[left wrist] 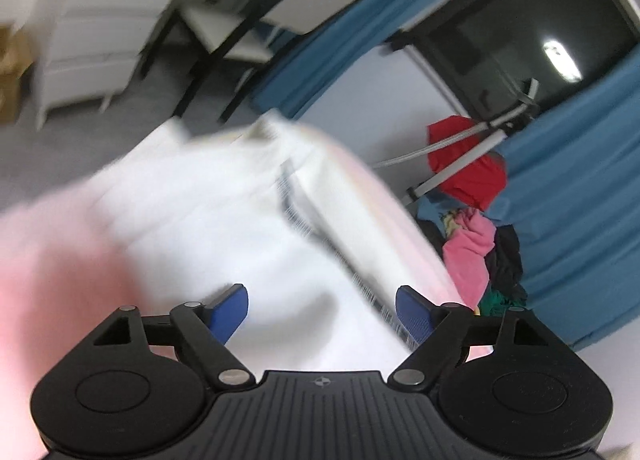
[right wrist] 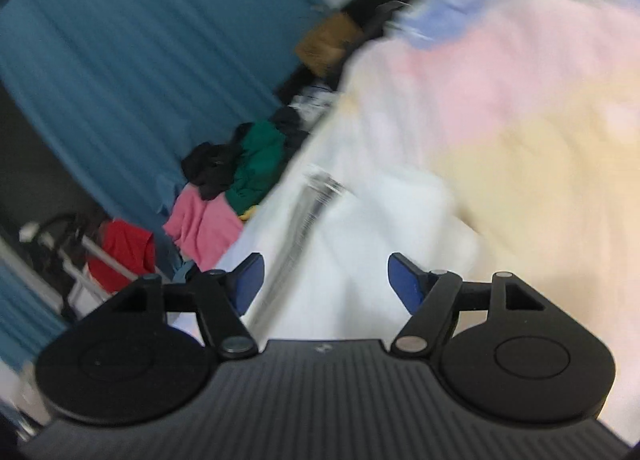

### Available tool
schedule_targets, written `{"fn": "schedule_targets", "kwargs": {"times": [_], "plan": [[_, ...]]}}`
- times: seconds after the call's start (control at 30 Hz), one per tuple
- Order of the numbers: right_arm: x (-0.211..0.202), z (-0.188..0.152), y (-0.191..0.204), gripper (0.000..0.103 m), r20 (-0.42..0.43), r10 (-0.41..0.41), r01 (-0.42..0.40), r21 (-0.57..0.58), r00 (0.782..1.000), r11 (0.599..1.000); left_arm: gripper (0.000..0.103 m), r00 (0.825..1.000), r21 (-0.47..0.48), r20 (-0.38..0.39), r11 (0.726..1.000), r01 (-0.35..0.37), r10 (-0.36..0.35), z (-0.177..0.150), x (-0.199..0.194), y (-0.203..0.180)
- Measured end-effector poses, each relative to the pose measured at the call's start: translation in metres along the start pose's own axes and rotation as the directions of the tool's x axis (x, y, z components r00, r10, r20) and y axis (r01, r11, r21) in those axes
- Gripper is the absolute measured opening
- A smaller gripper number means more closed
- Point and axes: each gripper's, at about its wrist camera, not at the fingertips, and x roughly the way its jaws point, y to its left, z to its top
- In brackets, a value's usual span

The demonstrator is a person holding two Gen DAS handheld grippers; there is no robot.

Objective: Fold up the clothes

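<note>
White garment (left wrist: pixel 224 220) lies blurred at frame centre on a pastel bed cover (right wrist: pixel 520 120), ahead of the left gripper (left wrist: pixel 322 310) and right gripper (right wrist: pixel 326 280), both spread wide, holding nothing. Only the left view shows a white dresser (left wrist: pixel 92 40), upper left; blue curtains (right wrist: pixel 120 60) behind.

Both views are bright and evenly lit, with soft, faint shadows. A ceiling lamp glares as a reflection in the dark window (left wrist: pixel 500 48). Motion blur smears nearly everything beyond the tongs: the white cloth (left wrist: pixel 224 212), the curtain (right wrist: pixel 120 60) and the clothes pile (right wrist: pixel 240 180) are streaked. Only each camera's own black body stays sharp. Fisheye distortion bends straight lines near the edges, and the corners go dark.
</note>
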Motion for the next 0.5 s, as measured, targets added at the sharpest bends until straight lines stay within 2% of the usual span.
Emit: {"fn": "schedule_targets", "kwargs": {"times": [0.1, 0.2, 0.3, 0.33, 0.37, 0.4, 0.5], "plan": [[-0.010, -0.018, -0.028, 0.073, -0.095, 0.007, 0.009, 0.165, 0.995, 0.986, 0.086, 0.999, -0.134, -0.048, 0.991, 0.002, -0.008, -0.013, -0.005, 0.028], [0.002, -0.029, -0.045, 0.073, -0.210, 0.036, 0.028, 0.294, 0.977, 0.956, 0.086, 0.997, -0.191, -0.079, 0.981, -0.021, 0.006, -0.018, 0.012, 0.046], [0.020, -0.037, -0.049, 0.072, -0.232, 0.073, 0.008, 0.329, 0.970, 0.944, 0.086, 0.998, -0.235, -0.067, 0.972, -0.028, 0.013, -0.019, 0.028, 0.058], [0.029, -0.039, -0.047, 0.072, -0.240, 0.078, 0.002, 0.319, 0.968, 0.948, 0.086, 0.999, -0.238, -0.036, 0.971, -0.013, 0.005, -0.017, 0.032, 0.059], [0.037, -0.041, -0.045, 0.072, -0.246, 0.082, -0.003, 0.308, 0.966, 0.952, 0.081, 1.000, -0.239, -0.001, 0.971, 0.005, -0.005, -0.014, 0.036, 0.060], [0.045, -0.042, -0.042, 0.072, -0.230, 0.075, -0.007, 0.285, 0.970, 0.959, 0.070, 0.999, -0.240, 0.034, 0.971, 0.022, -0.014, -0.011, 0.039, 0.061], [0.065, -0.046, -0.033, 0.072, -0.165, 0.056, -0.021, 0.206, 0.985, 0.978, 0.056, 0.996, -0.277, 0.091, 0.960, 0.033, -0.008, -0.002, 0.050, 0.065]]}}
